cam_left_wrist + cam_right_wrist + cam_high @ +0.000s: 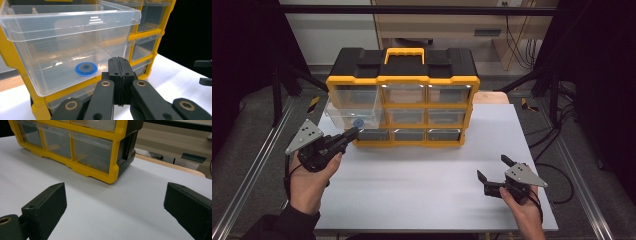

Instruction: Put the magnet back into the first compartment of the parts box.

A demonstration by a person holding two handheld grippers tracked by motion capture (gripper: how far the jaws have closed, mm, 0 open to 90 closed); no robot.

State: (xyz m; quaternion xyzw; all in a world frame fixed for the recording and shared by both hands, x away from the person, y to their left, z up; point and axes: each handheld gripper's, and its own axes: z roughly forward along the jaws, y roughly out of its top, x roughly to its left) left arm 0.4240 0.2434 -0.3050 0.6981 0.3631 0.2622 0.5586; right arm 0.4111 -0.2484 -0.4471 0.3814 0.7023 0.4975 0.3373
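A yellow and black drawer cabinet (402,82) stands at the back of the white table (422,175). Its clear left middle drawer (349,114) is pulled out, and a blue ring with a dark centre (358,123) lies on its floor. My left gripper (352,134) is shut with nothing between the jaws, its tips just at the drawer's front lower corner. In the left gripper view the shut jaws (119,62) point at the drawer (75,37) and the blue ring (86,68); whether they touch it I cannot tell. My right gripper (494,167) rests open over the table's right front.
The other drawers (444,94) are pushed in. In the right gripper view the open jaws (115,192) frame bare table (112,215), with the cabinet's right corner (113,173) ahead. A wooden bench (170,165) lies beyond the table. Metal rails (252,165) run along both sides.
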